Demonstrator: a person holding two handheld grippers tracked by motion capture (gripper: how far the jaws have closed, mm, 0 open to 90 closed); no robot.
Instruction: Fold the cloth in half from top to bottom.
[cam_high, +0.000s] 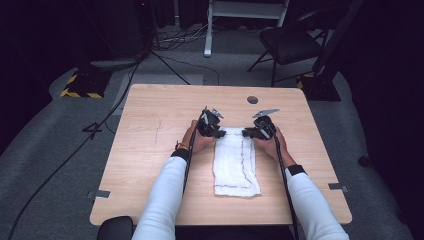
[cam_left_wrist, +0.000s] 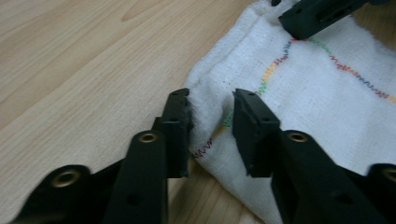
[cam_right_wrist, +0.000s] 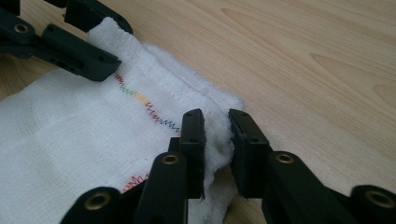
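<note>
A white woven cloth (cam_high: 234, 162) crossed by a zigzag line of red, blue, yellow and green stitching lies on a pale, light-brown wood-grain bench (cam_high: 150, 150). Black left hand-held gripper (cam_left_wrist: 211, 123) and black right hand-held gripper (cam_right_wrist: 216, 140); white sleeves (cam_high: 165, 195); grey carpet floor (cam_high: 45, 165).

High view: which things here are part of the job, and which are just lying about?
In the job:
- towel, folded on the table
- left gripper, shut on the towel's far left corner
- right gripper, shut on its far right corner

Lying about:
- chair
- floor cables
- tape at the table's edge
</note>
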